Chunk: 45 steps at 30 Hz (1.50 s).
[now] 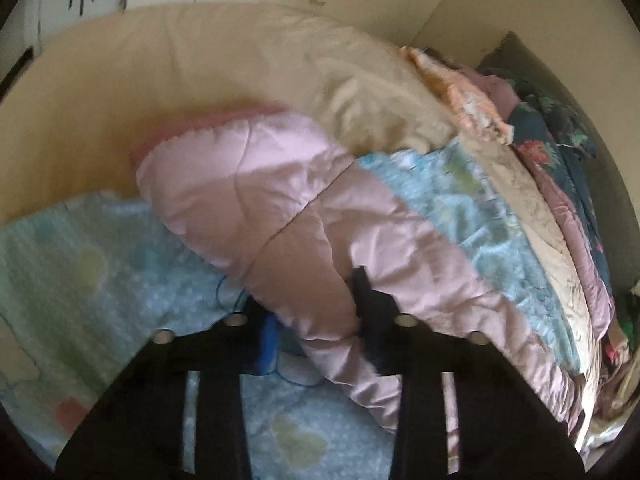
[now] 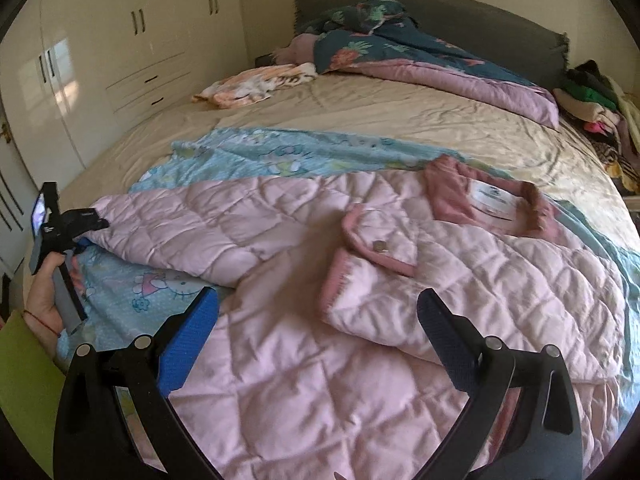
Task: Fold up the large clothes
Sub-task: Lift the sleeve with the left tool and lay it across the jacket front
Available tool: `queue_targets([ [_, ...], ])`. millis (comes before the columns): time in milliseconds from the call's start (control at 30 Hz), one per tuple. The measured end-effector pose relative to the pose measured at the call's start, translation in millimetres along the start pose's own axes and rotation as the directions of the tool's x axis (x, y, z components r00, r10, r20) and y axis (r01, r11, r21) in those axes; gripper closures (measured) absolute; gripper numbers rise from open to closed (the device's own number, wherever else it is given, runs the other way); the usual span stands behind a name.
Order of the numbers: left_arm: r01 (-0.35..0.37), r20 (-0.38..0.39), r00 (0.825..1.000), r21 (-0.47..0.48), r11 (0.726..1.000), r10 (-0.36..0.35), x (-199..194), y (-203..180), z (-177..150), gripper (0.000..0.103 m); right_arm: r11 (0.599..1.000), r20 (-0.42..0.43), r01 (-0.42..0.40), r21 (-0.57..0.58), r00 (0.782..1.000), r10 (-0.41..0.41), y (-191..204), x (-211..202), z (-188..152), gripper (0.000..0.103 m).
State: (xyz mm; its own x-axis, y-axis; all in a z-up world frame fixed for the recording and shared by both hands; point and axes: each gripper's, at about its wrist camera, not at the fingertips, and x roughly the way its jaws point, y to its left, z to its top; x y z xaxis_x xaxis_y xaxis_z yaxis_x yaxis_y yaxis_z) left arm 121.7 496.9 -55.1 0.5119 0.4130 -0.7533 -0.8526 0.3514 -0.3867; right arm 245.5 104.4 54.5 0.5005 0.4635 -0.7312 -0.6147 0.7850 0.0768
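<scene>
The left gripper (image 1: 316, 312) is being pinched onto a sleeve edge of the pale pink quilted puffy jacket (image 2: 360, 280), its handle being held by a hand (image 2: 44, 300) at nine o'clock in a green sleeve (image 2: 24, 380). The right gripper (image 2: 318, 332) is being held spread above the jacket, which is lying on a light blue cartoon-print sheet (image 2: 256, 152). The left view is being blurred.

Quilted jacket (image 2: 360, 280): pale pink, diamond stitching, darker pink collar and trim. Sheet under it (image 2: 256, 156): light blue, cartoon-cat print; bedspread (image 2: 400, 112) plain beige. Duvet (image 2: 400, 48) at headboard: dark teal floral with mauve underside; right gripper (image 2: 320, 320) pads, one blue, one black.
</scene>
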Motion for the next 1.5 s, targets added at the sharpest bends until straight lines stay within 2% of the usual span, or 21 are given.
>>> queue_targets([
  [100,0.043,0.067,0.997,0.056,0.998,-0.047,-28.6,-17.3,5.8,0.086,0.999,0.016,0.001,0.038,1.0,-0.001,-13.0,-13.3,-5.9,0.004],
  [200,0.083,0.136,0.986,0.116,0.99,-0.099,-62.0,-36.3,7.7,0.087,0.997,0.029,0.014,0.07,0.999,-0.016,-26.4,-28.3,-12.6,0.004],
  [333,0.161,0.18,0.965,0.157,0.974,-0.188,-100.0,-52.7,1.0,0.092,0.994,0.045,0.04,0.098,0.998,-0.045,-42.5,-50.0,-20.4,0.004],
  [433,0.189,0.206,0.951,0.205,0.96,-0.231,-127.2,-70.4,-7.3,0.093,0.991,0.052,0.05,0.122,0.997,-0.057,-56.0,-66.8,-27.5,0.004],
  [600,0.237,0.21,0.932,0.27,0.933,-0.297,-160.2,-100.1,-16.2,0.094,0.981,0.071,0.093,0.173,0.992,-0.107,-84.5,-93.3,-42.2,0.004],
  [900,0.29,0.224,0.893,0.378,0.879,-0.391,-212.7,-152.2,-37.0,0.094,0.964,0.109,0.106,0.242,0.985,-0.136,-115.0,-126.1,-55.3,0.004],
  [1267,0.334,0.192,0.861,0.485,0.808,-0.471,-245.2,-202.3,-77.6,0.094,0.959,0.161,0.1,0.264,0.976,-0.146,-127.0,-161.6,-65.5,0.004],
  [1500,0.332,0.174,0.85,0.556,0.762,-0.498,-258.0,-228.9,-102.9,0.094,0.96,0.195,0.1,0.263,0.969,-0.154,-133.5,-175.0,-71.6,0.004],
])
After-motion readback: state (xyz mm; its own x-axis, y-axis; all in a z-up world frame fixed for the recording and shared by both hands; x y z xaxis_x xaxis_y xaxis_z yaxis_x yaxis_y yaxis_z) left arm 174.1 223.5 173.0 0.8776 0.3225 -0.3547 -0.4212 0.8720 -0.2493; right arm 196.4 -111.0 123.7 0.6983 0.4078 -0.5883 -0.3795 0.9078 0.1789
